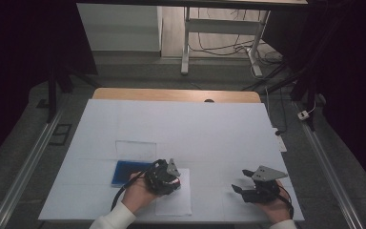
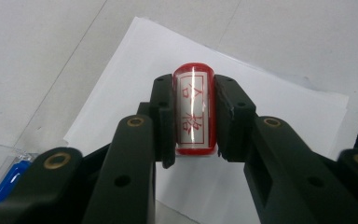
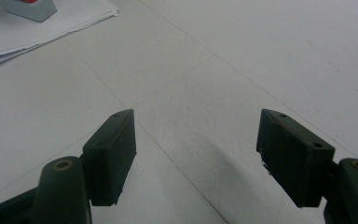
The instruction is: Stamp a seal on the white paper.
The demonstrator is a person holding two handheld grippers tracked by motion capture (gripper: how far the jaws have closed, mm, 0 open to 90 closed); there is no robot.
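A red cylindrical stamp (image 2: 195,109) with a white label and red characters sits between the jaws of my left gripper (image 2: 195,119), whose pads press on its two sides. It hangs over a white sheet of paper (image 2: 270,107). In the high view my left gripper (image 1: 177,181) is over that paper (image 1: 174,202) near the table's front edge. My right gripper (image 1: 238,180) is further right, low over the table, and stands open. Nothing is between the jaws of my right gripper (image 3: 198,154).
A blue ink pad (image 1: 124,172) lies just left of the left hand, with its clear lid (image 1: 136,149) behind it. The white table cover (image 1: 195,124) stretches far back. In the right gripper view a grey and red object (image 3: 30,8) is on stacked paper (image 3: 51,28).
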